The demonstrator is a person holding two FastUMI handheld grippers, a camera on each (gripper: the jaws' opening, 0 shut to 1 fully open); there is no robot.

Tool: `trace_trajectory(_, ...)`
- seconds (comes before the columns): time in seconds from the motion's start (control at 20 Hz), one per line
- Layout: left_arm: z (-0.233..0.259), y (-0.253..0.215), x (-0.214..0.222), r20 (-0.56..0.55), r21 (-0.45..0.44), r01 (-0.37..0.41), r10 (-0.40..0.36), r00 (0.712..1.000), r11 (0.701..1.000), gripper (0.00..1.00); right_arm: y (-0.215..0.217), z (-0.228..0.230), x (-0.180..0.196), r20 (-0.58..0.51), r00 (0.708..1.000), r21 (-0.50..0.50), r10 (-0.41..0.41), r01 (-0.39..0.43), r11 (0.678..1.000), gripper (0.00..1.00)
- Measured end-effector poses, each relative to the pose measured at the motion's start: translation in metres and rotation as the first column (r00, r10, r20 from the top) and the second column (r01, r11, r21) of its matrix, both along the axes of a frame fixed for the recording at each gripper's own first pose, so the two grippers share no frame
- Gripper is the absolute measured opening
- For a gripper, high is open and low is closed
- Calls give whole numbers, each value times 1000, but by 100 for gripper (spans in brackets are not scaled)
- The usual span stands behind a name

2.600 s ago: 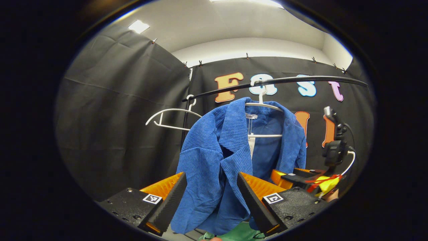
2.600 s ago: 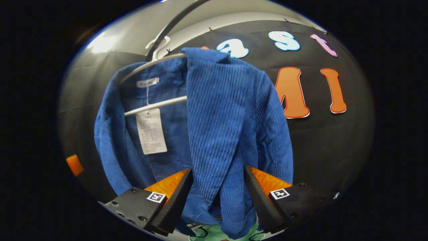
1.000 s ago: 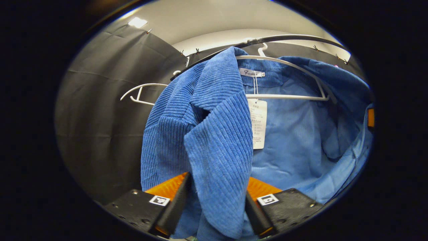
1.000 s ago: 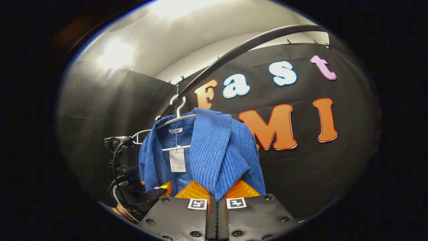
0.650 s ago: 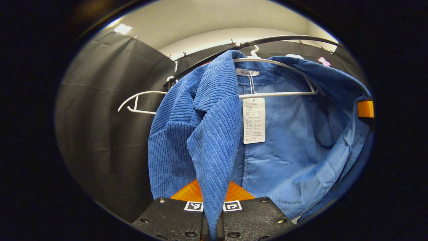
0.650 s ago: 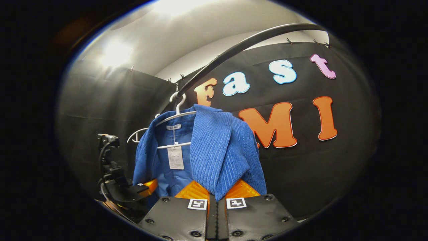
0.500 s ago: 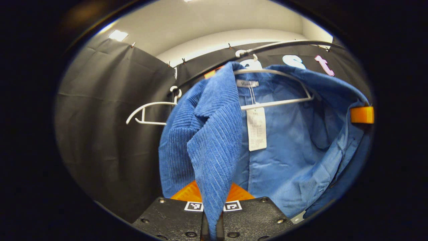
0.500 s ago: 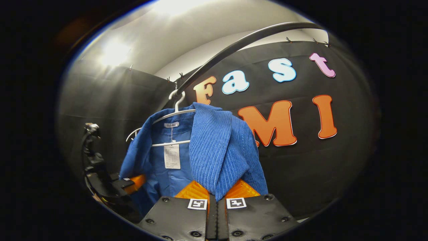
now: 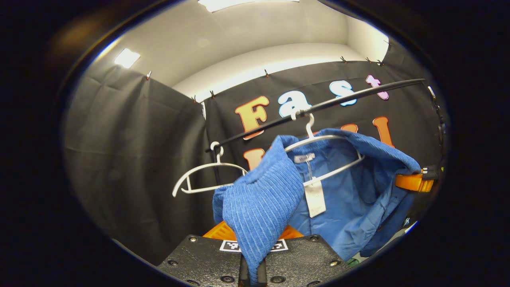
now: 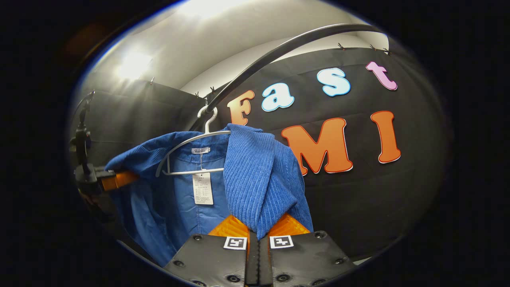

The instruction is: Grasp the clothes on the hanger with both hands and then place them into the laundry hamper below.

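A blue corduroy jacket (image 9: 358,187) hangs on a white hanger (image 9: 318,139) from the black rail (image 9: 338,101). In the left gripper view, my left gripper (image 9: 252,239) is shut on one front edge of the jacket, and the cloth drapes over its fingers. In the right gripper view, my right gripper (image 10: 253,227) is shut on the other front edge of the jacket (image 10: 255,175). The jacket is stretched wide open between the two grippers. One arm of the hanger (image 10: 187,141) is bare, with that shoulder slipped off. My left gripper (image 10: 117,179) also appears farther off, at the left of the right gripper view.
An empty white hanger (image 9: 207,175) hangs on the rail left of the jacket. A paper tag (image 9: 314,197) dangles inside the collar. The rail (image 10: 275,50) curves overhead, with black cloth walls behind and to the left. A green sliver (image 9: 352,262) peeks out below the jacket.
Both grippers closed on the jacket's front edges. The left one then pulled back and sideways, which spread the jacket open and dragged one shoulder off the hanger. The right one has held still.
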State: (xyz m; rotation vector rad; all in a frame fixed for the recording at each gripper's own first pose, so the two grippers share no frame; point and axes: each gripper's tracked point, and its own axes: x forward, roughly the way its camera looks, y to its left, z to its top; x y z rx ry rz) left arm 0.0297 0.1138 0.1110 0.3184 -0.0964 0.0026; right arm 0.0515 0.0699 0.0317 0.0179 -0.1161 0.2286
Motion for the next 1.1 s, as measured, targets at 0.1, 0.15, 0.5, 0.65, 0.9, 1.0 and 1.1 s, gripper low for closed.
trace_trajectory(0.1, 28, 7, 7, 44, 20, -9, 8, 999, 1000, 8, 1, 1, 1, 0, 1000, 5, -2, 2, 1000, 7)
trace_trajectory(0.15, 40, 10, 12, 57, 20, -9, 8, 998, 1000, 8, 2, 1, 1, 1, 1000, 9, -2, 2, 1000, 7)
trace_trajectory(0.5, 92, 64, 63, 132, 10, -89, 86, 987, 996, 8, 1, 9, 1, 27, 999, 38, -29, 28, 999, 8)
trace_trajectory(0.65, 92, 85, 89, 114, -5, -84, 84, 990, 996, 8, -6, 13, 9, 31, 999, 36, -45, 44, 998, 8)
trace_trajectory(0.9, 49, 109, 128, 55, -35, -99, 101, 993, 994, 8, -8, 11, 9, 27, 997, 28, -68, 67, 997, 7)
trace_trajectory(1.0, 18, 117, 144, 13, -52, -120, 121, 993, 991, 8, -9, 12, 10, 30, 997, 19, -75, 74, 997, 7)
trace_trajectory(1.1, -15, 124, 156, -42, -88, -142, 138, 989, 986, 8, -9, 11, 12, 28, 997, 5, -77, 77, 997, 8)
